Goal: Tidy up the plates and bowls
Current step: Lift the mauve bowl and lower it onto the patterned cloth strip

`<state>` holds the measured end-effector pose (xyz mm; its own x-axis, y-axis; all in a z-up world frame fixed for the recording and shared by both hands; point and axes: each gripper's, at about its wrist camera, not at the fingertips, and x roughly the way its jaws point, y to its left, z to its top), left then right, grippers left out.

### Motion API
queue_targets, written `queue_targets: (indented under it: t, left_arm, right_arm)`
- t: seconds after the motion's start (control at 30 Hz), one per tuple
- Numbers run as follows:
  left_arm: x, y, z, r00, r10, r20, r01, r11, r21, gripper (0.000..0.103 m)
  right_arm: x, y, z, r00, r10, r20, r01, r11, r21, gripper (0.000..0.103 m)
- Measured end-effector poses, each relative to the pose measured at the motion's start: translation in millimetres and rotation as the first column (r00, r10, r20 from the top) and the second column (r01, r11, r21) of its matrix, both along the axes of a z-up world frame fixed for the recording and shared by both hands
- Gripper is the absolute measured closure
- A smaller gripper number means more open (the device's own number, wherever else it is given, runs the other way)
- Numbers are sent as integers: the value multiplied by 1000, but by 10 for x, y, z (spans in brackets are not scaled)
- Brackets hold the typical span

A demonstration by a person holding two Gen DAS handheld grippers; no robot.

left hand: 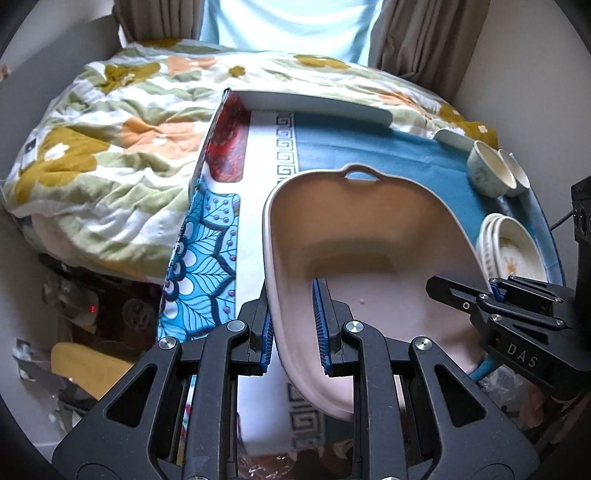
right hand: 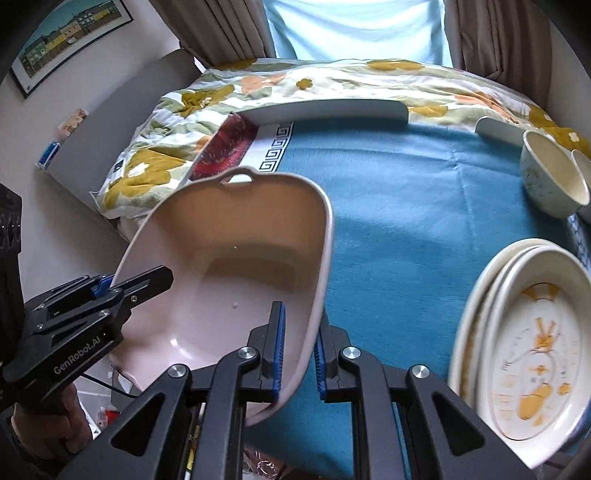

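While the pink basin (left hand: 369, 258) hangs tilted above the tabletop (right hand: 406, 221), I hold it from both sides: my left gripper (left hand: 293, 332) has its jaws clamped on the left wall, my right gripper (right hand: 297, 354) has its jaws clamped on the right wall. Its underside and near rim are hidden behind the jaws. To the right sit stacked plates (right hand: 524, 339), the top one printed in orange; how many lie beneath I cannot tell. Farther back stand two bowls (right hand: 550, 181) on their sides, the second cut off by the frame edge. A blue cloth (right hand: 388, 177) covers the tabletop, with open room between basin and plates. A floral quilt (left hand: 110, 147) lies beyond on the bed, curtains (right hand: 229, 33) behind it, a framed picture (right hand: 70, 37) on the wall.
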<state>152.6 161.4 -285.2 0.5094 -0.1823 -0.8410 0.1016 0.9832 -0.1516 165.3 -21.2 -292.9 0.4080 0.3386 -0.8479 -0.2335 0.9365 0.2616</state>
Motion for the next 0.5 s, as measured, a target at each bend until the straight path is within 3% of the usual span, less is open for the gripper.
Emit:
queue_targets:
  t: [0.2,0.5]
  left_arm:
    - [72,55,-188,999,-27,-23,27,1000,-8,86]
    - [101,-10,-279,997,-49,-52,50,999,19,83]
  right_arm:
    - [25,60,-108,1000,-19,2,19,999,-31,90]
    - [67,43,-170,999,-36,-30,36,999,-2,90]
